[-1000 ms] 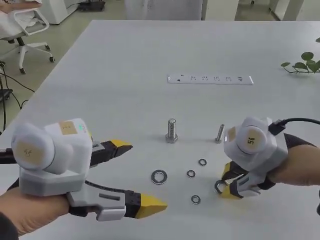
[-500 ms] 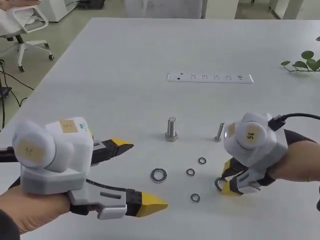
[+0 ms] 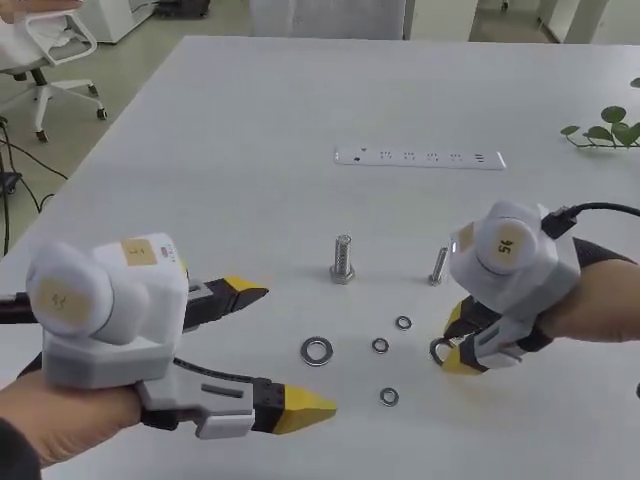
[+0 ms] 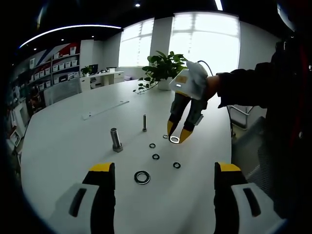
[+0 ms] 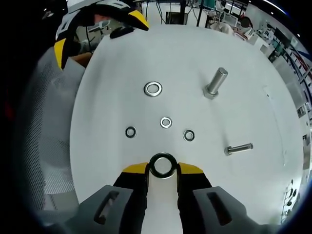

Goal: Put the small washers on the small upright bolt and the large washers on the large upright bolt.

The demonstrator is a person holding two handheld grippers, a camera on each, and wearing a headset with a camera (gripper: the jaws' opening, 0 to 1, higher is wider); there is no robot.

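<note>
The large upright bolt [image 3: 342,260] and the thin small bolt [image 3: 438,266] stand mid-table. My right gripper [image 3: 450,353] is shut on a large washer [image 5: 163,165], held edge-on between its yellow tips just below the small bolt. Another large washer [image 3: 317,351] lies flat in front of the large bolt. Three small washers [image 3: 403,323] [image 3: 380,346] [image 3: 389,397] lie between it and the right gripper. My left gripper [image 3: 282,348] is open at the near left with nothing between its fingers, its gripper view [image 4: 165,170] facing the bolts.
A white power strip [image 3: 420,158] lies farther back on the grey table [image 3: 250,150]. A potted plant [image 3: 605,125] reaches in at the far right edge. An office chair [image 3: 40,50] stands off the table's far left corner.
My right gripper has risen a little with the large washer and moved toward the small bolt. The left gripper and the loose washers have stayed put.
</note>
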